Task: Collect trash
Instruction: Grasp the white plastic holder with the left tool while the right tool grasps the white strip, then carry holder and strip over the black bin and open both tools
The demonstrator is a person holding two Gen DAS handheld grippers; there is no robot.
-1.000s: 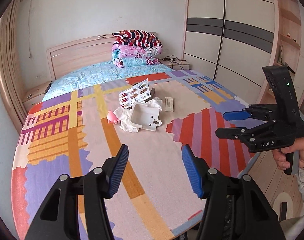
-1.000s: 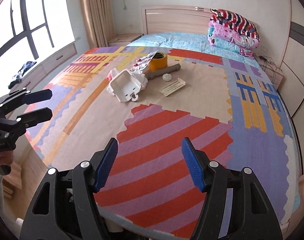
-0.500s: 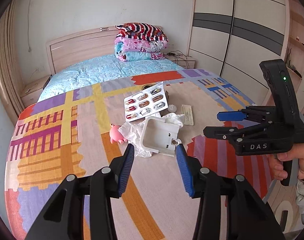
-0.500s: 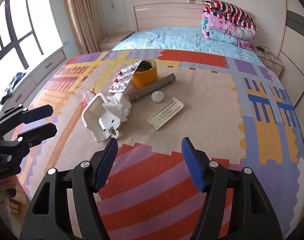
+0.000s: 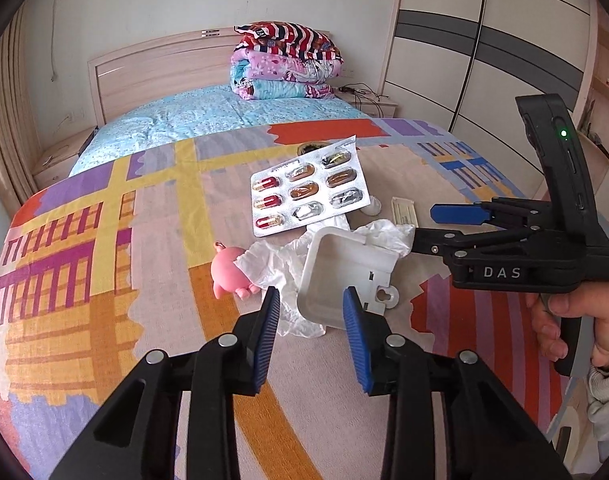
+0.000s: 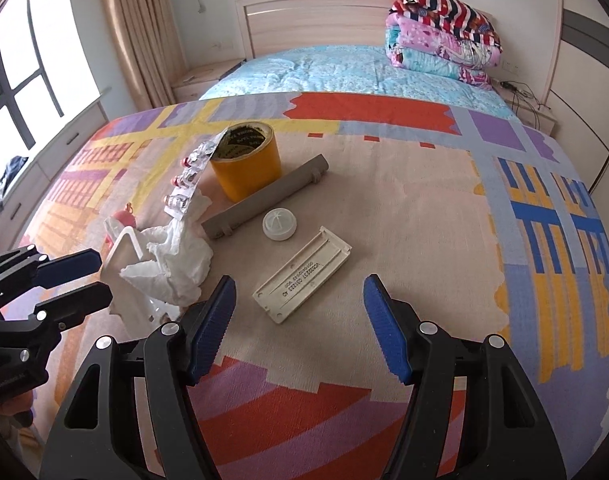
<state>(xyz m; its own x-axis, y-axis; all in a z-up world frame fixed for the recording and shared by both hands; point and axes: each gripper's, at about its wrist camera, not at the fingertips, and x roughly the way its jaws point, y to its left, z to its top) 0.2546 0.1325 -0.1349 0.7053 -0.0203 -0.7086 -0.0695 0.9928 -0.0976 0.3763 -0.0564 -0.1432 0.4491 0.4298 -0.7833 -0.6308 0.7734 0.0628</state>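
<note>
A pile of trash lies mid-bed: a white plastic box (image 5: 340, 276) tipped on crumpled tissue (image 5: 270, 264), a blister pack (image 5: 308, 192) leaning above them, and a pink toy (image 5: 228, 272) to the left. My left gripper (image 5: 310, 300) hovers just short of the box's near corner. Its jaws are closing, and the pads touch nothing. My right gripper (image 6: 300, 284) is open wide above a flat cream plastic strip (image 6: 302, 276). Beyond the strip are a white cap (image 6: 279, 223), a grey bar (image 6: 264, 196) and a yellow tape roll (image 6: 246, 164). Each view shows the other gripper (image 5: 424, 226) (image 6: 104, 278) beside the box.
All this lies on a patchwork bedspread (image 6: 404, 208). Folded quilts (image 5: 284, 64) are stacked by the headboard. A wardrobe (image 5: 484, 60) runs along the right of the bed, a window and curtain (image 6: 140, 40) along the left. A hand (image 5: 576, 320) holds the right gripper's handle.
Both grippers have moved forward and lower over the bed, toward the pile. The left jaws have narrowed a good deal. The right jaws keep the same width.
</note>
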